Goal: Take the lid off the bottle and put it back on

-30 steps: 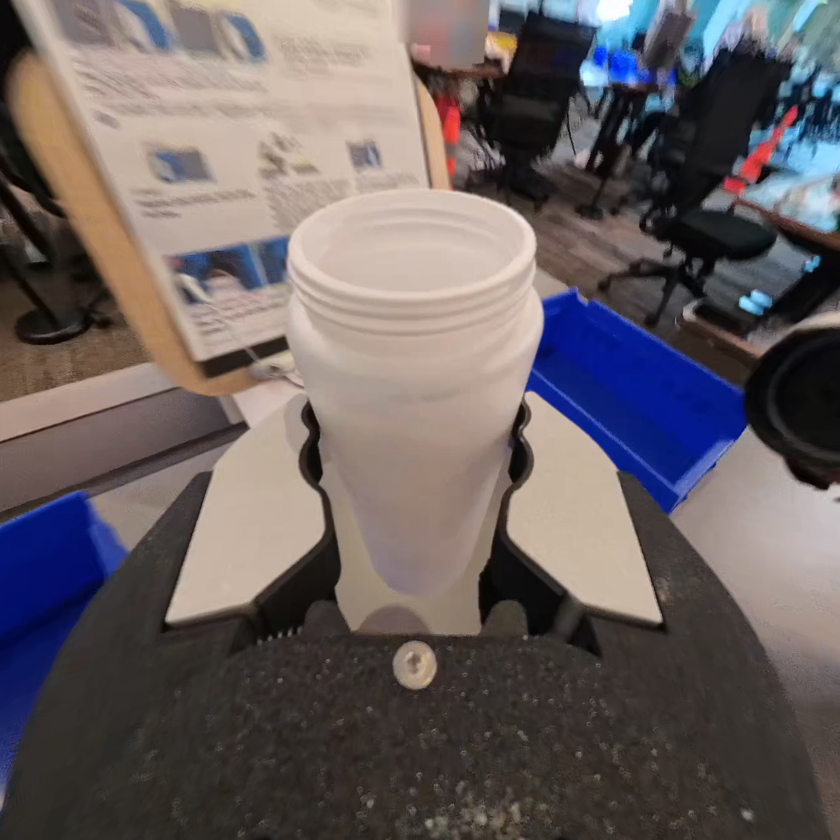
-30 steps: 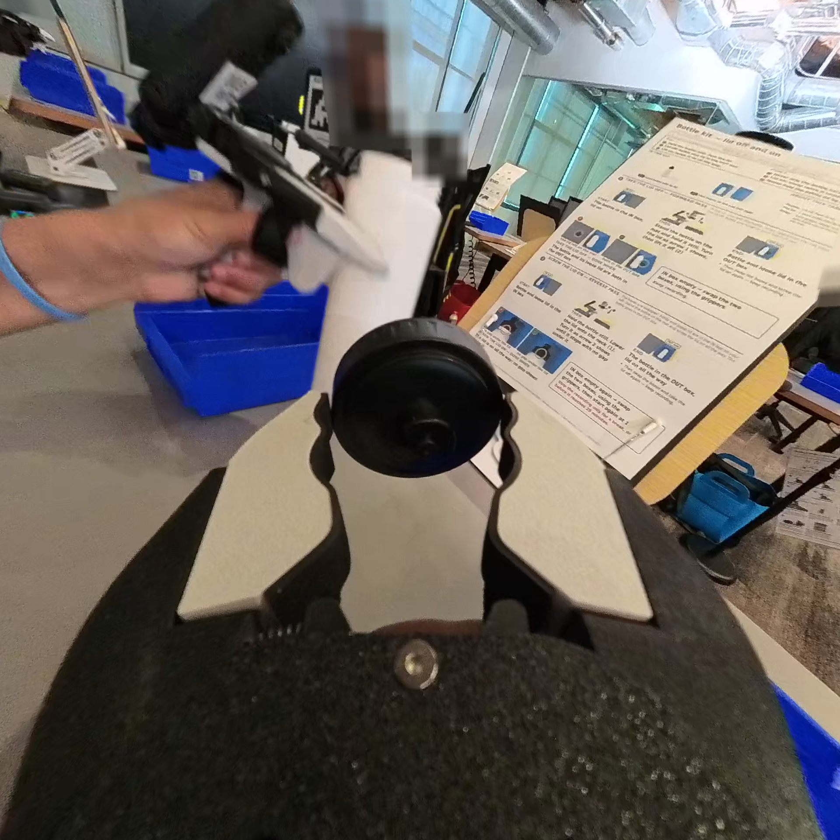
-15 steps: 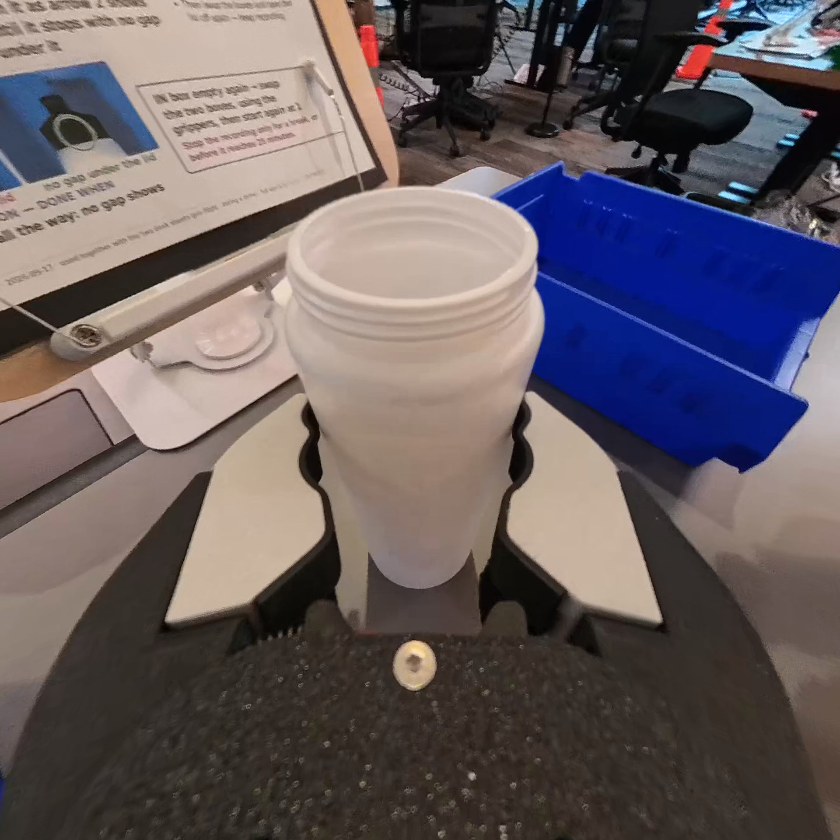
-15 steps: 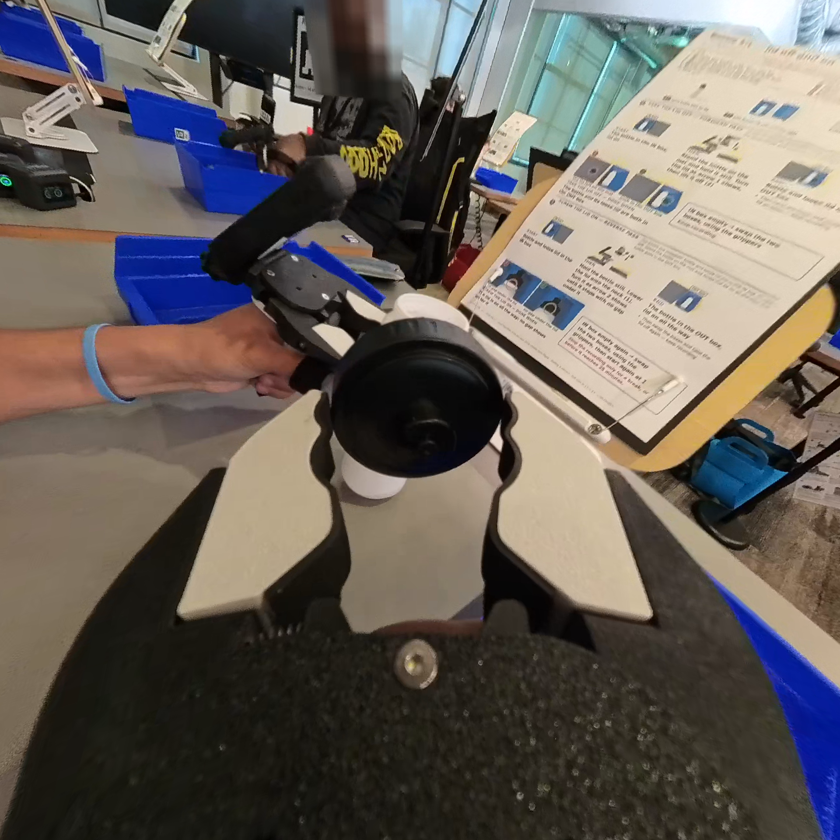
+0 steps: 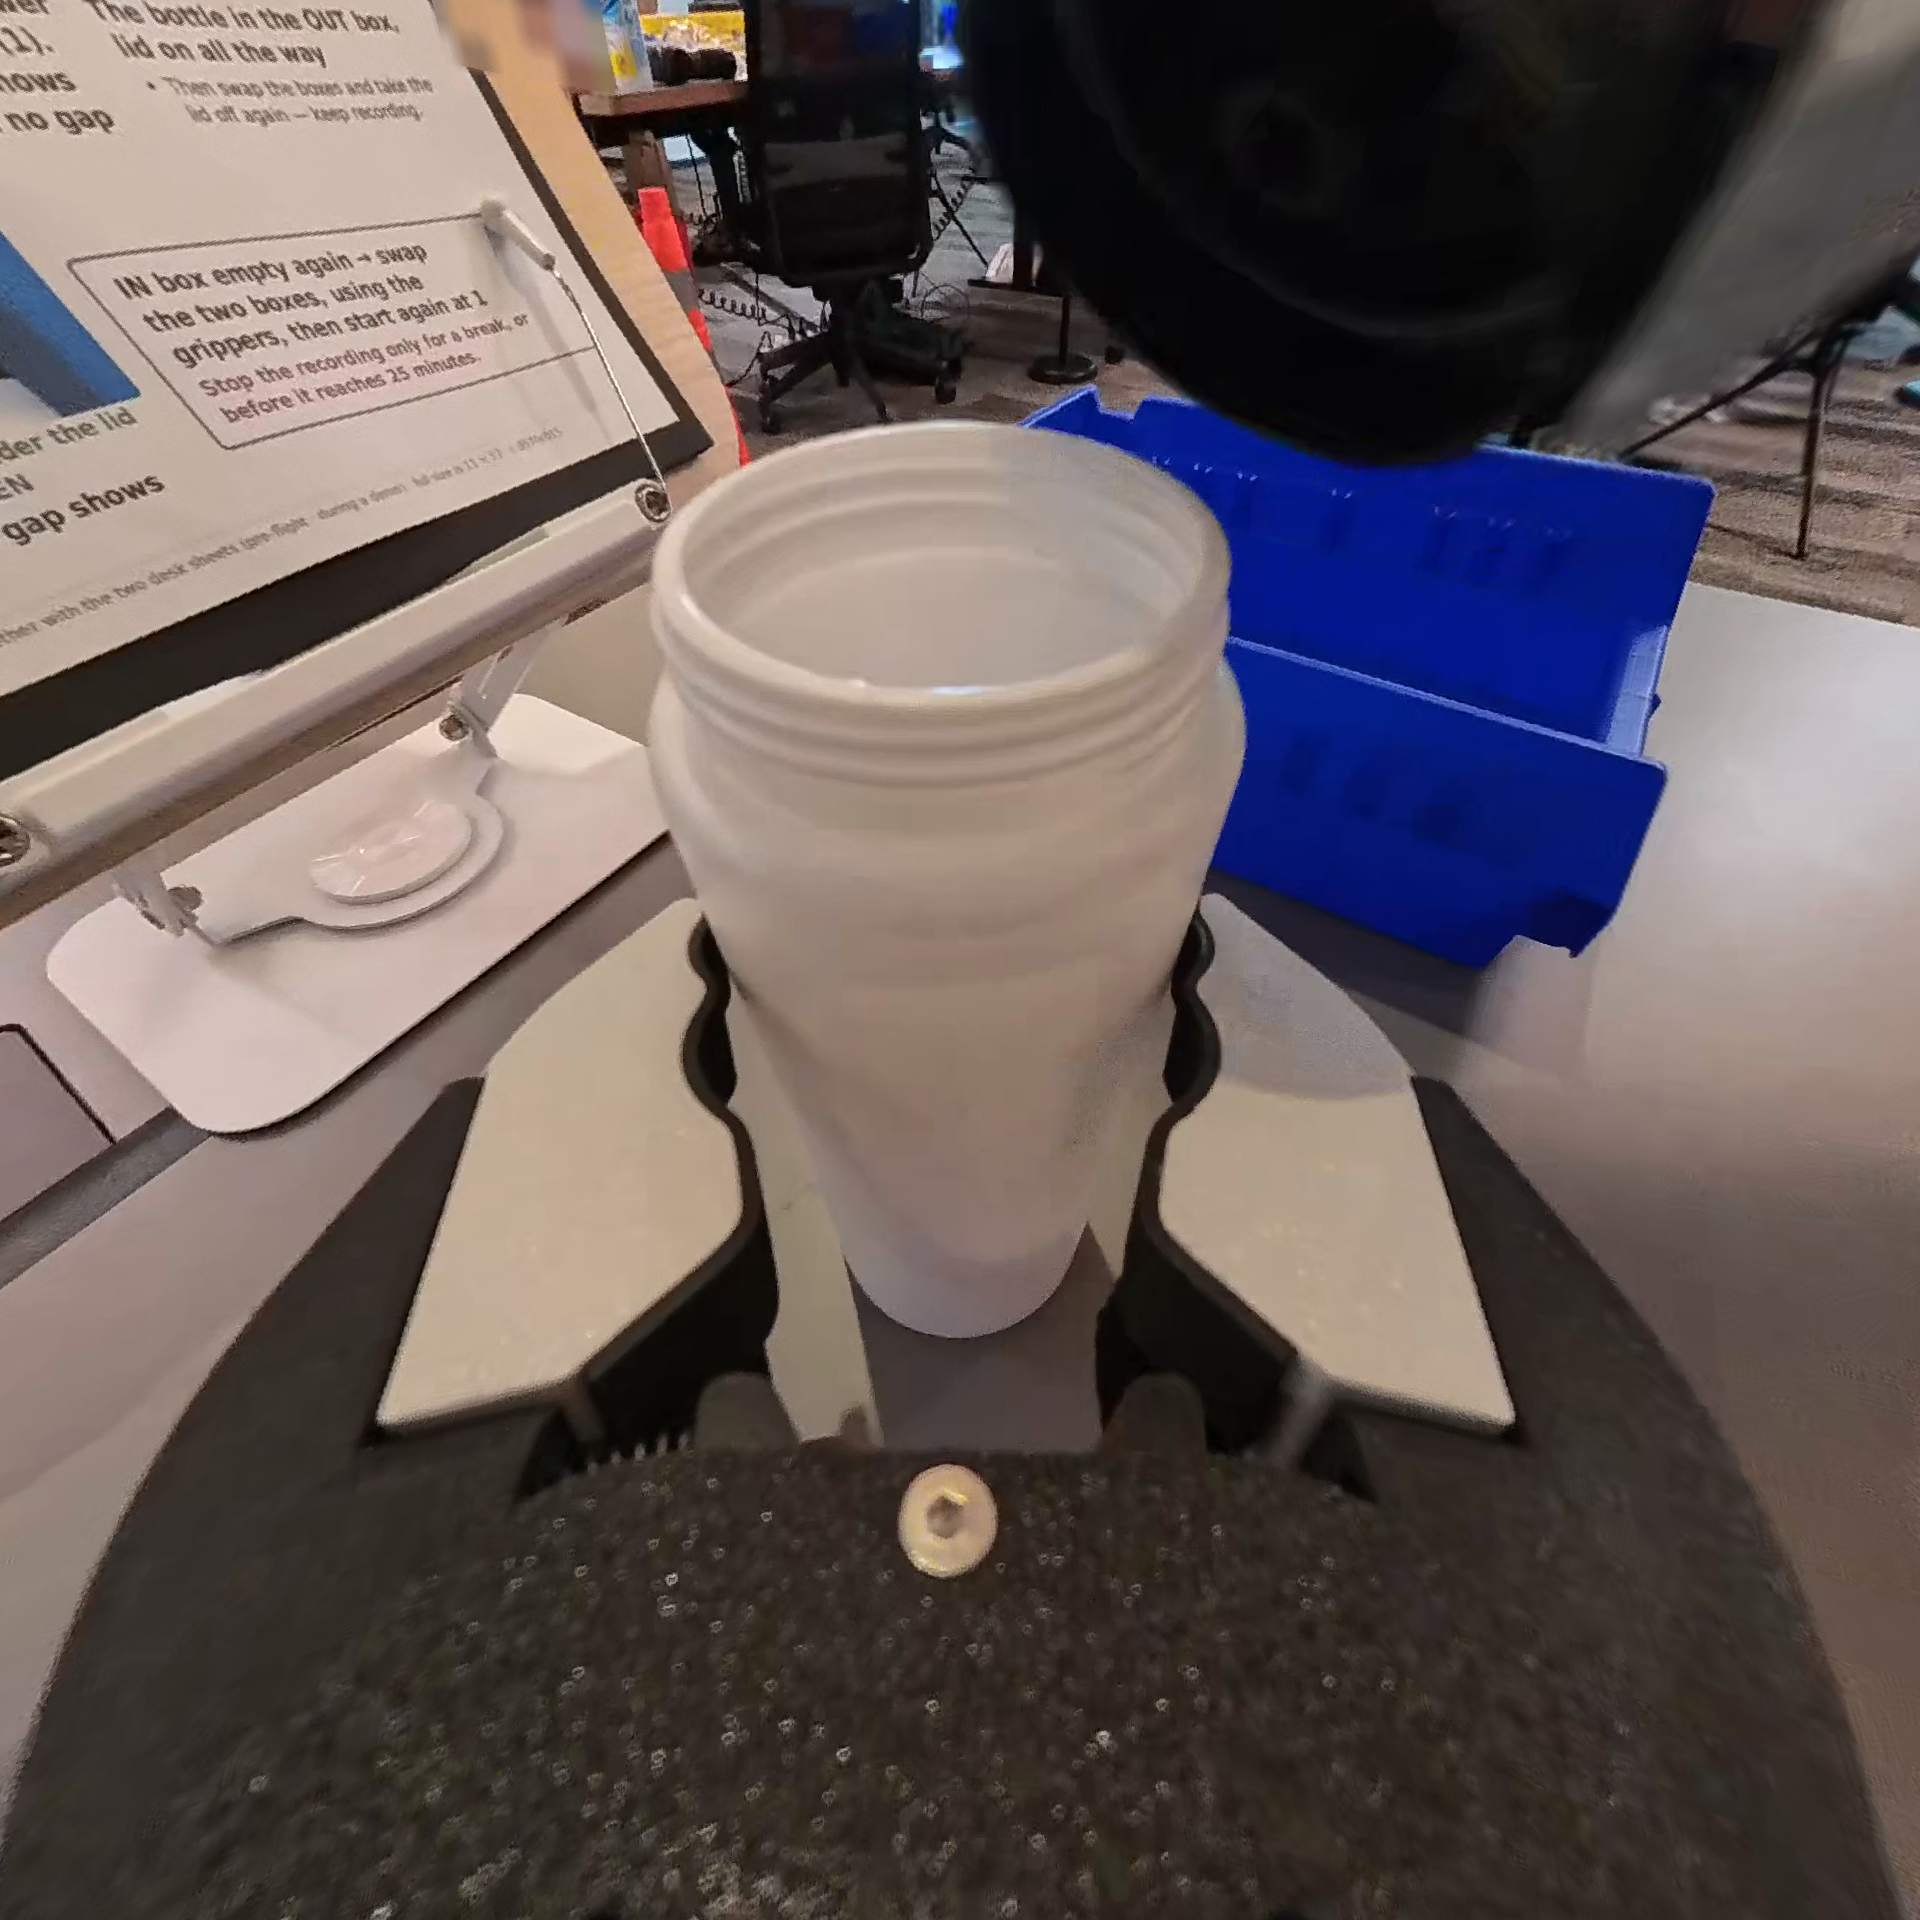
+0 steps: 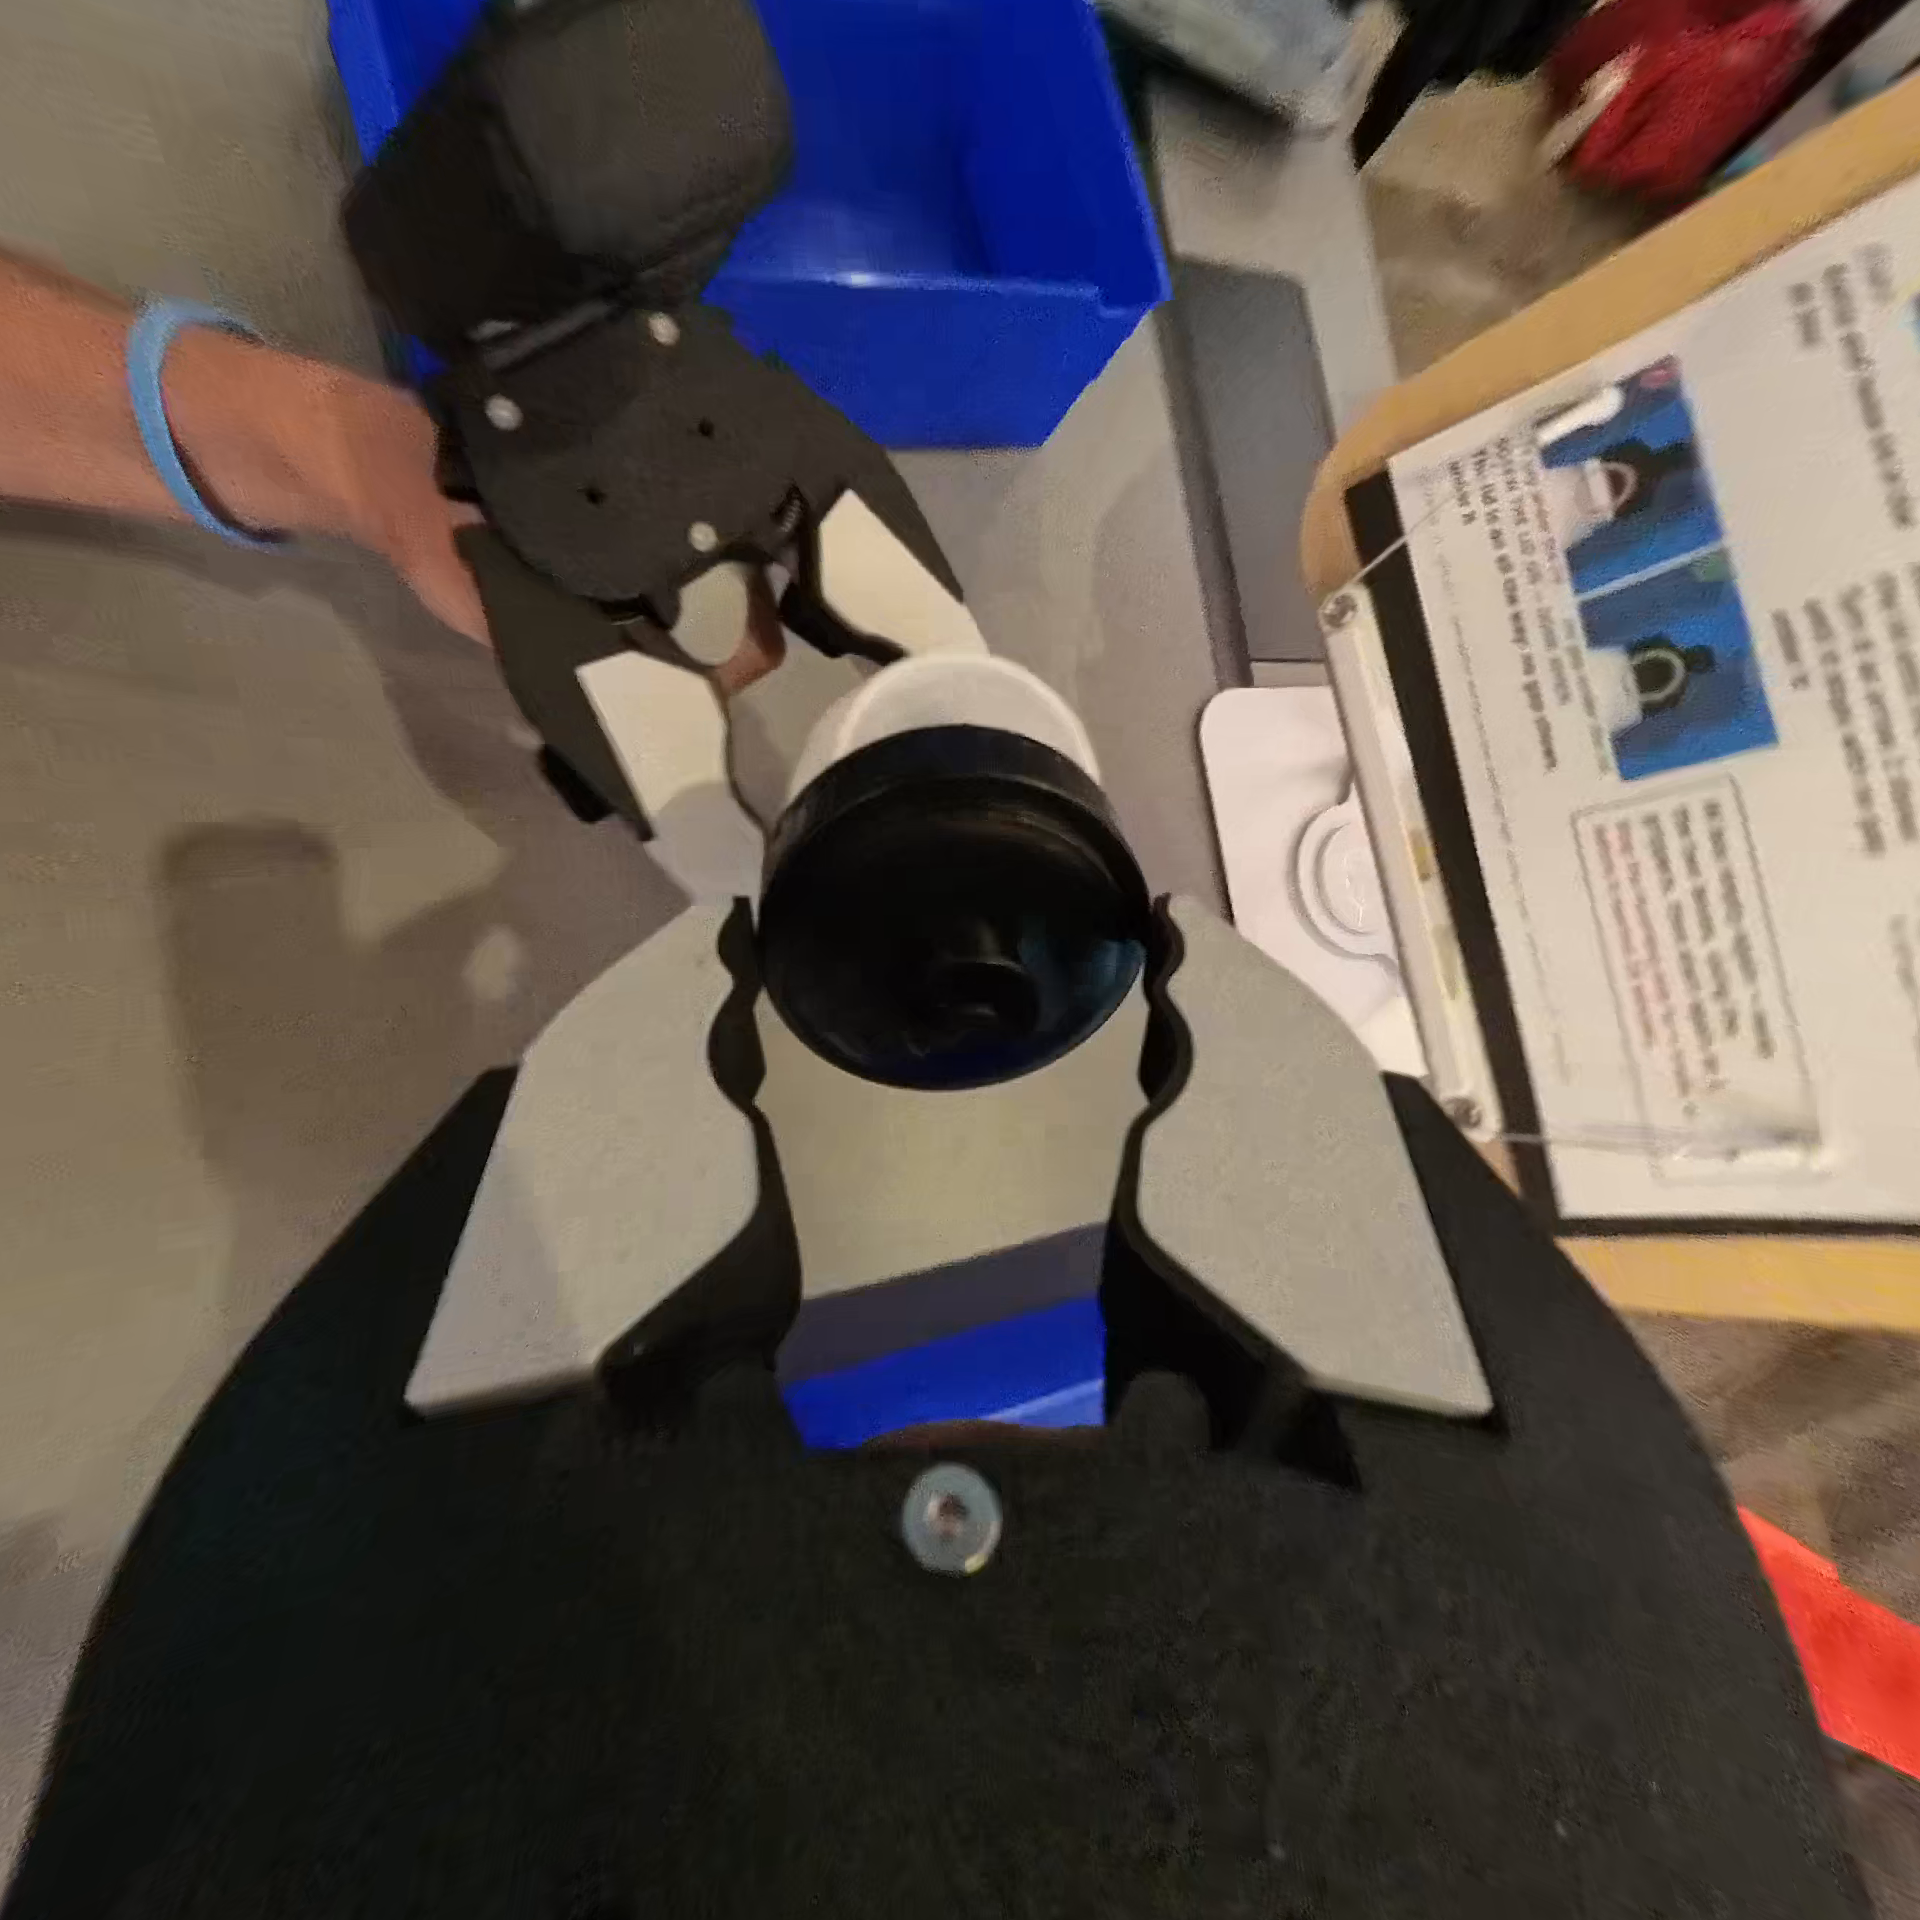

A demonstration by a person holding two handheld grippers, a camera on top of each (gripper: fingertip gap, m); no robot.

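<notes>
L fingers [image 5: 1195, 997] grip matte wht bottle [image 5: 945, 831] | R clamp round blk lid [image 6: 945, 914]

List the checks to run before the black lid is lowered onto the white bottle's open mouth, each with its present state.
1. Left gripper clamped on the white bottle, both fingers against its sides: ok.
2. Right gripper clamped on the black lid at its rim: ok.
3. Bottle mouth open, threads bare, nothing visible inside: ok.
4. Lid over the mouth: the right wrist view shows it above the bottle and overlapping it, but the left wrist view shows it up and to the right: cannot tell whether it is centred.
5. Lid level with the bottle rim: cannot tell; both views are blurred.
6. Blue bin and instruction board clear of the bottle: ok.
</notes>
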